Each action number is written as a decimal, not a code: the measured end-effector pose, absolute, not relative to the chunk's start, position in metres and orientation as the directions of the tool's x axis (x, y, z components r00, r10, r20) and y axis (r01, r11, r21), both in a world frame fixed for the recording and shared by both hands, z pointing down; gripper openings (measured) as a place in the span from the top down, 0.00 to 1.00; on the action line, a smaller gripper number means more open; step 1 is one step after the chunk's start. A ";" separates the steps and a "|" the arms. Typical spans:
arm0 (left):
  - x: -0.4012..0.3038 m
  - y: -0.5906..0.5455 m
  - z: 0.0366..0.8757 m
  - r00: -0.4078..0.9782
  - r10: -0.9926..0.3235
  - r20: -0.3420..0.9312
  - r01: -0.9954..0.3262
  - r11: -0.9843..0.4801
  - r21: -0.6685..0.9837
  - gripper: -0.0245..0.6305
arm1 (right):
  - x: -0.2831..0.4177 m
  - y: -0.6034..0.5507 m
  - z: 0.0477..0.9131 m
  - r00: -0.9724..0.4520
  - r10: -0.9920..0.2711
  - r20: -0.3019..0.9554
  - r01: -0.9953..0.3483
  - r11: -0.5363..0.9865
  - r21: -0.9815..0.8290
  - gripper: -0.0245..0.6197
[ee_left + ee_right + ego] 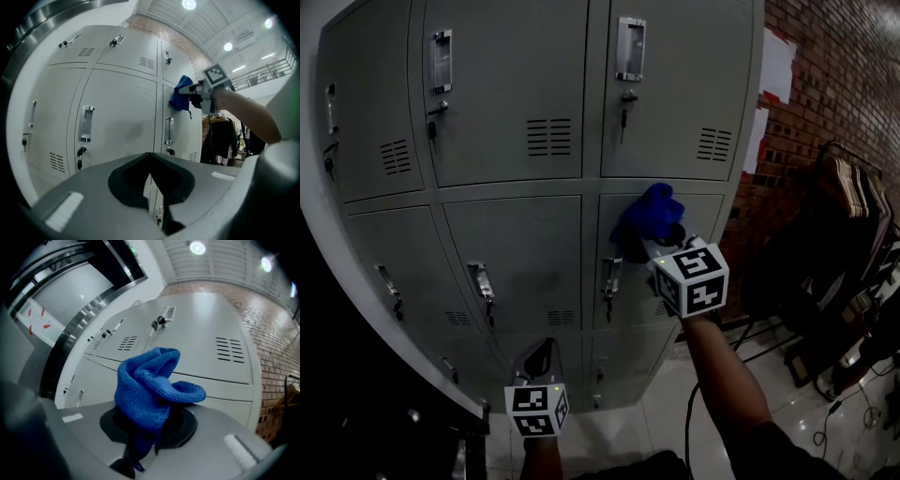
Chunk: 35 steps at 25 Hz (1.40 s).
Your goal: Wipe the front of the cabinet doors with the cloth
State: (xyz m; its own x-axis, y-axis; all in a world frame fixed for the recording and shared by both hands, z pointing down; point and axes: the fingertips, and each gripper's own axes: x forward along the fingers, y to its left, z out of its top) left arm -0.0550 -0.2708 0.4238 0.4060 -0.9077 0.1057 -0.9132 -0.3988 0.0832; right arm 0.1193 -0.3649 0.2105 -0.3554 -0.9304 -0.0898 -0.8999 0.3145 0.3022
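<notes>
Right tool [662, 240] grips the cloth [648, 212] against a door [709, 221] for wiping; left tool [539, 354] hangs clenched, empty.

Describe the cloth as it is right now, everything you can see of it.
The cloth is bright blue, knitted-looking and soft, bunched into a folded wad. The right gripper is shut on its lower end, so the wad stands out ahead. It looks pressed against the upper part of a grey middle-row cabinet door.

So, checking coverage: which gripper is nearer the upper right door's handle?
Right. The right gripper is one door below the handle; the left gripper hangs lower, by the bottom doors.
</notes>
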 end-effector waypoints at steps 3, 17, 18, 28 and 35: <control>-0.049 -0.268 0.426 0.423 -0.899 0.114 -0.906 -0.415 0.083 0.94 | 0.171 -0.356 0.227 -0.271 -0.960 -0.074 -0.922 0.236 0.307 0.83; -0.042 -0.268 0.435 0.441 -0.888 0.129 -0.898 -0.436 0.065 0.94 | 0.286 -0.373 0.289 0.007 -0.998 0.069 -0.940 0.017 0.341 0.84; -0.041 -0.269 0.436 0.441 -0.888 0.130 -0.898 -0.436 0.065 0.94 | 0.280 -0.373 0.288 -0.003 -0.998 0.068 -0.937 0.026 0.348 0.84; -0.048 -0.272 0.438 0.427 -0.893 0.141 -0.904 -0.420 0.074 0.94 | 0.193 -0.379 0.282 -0.160 -0.985 0.062 -0.920 0.171 0.353 0.84; -0.054 -0.271 0.438 0.413 -0.900 0.140 -0.911 -0.406 0.075 0.94 | 0.141 -0.381 0.279 -0.261 -0.964 0.056 -0.907 0.264 0.329 0.83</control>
State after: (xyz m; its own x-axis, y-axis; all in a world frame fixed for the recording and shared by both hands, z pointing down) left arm -0.0537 -0.2710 0.4384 0.4127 -0.9000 0.1402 -0.9108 -0.4060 0.0749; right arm 0.1414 -0.3808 0.2787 -0.2605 -0.9638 0.0564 -0.9065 0.2643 0.3291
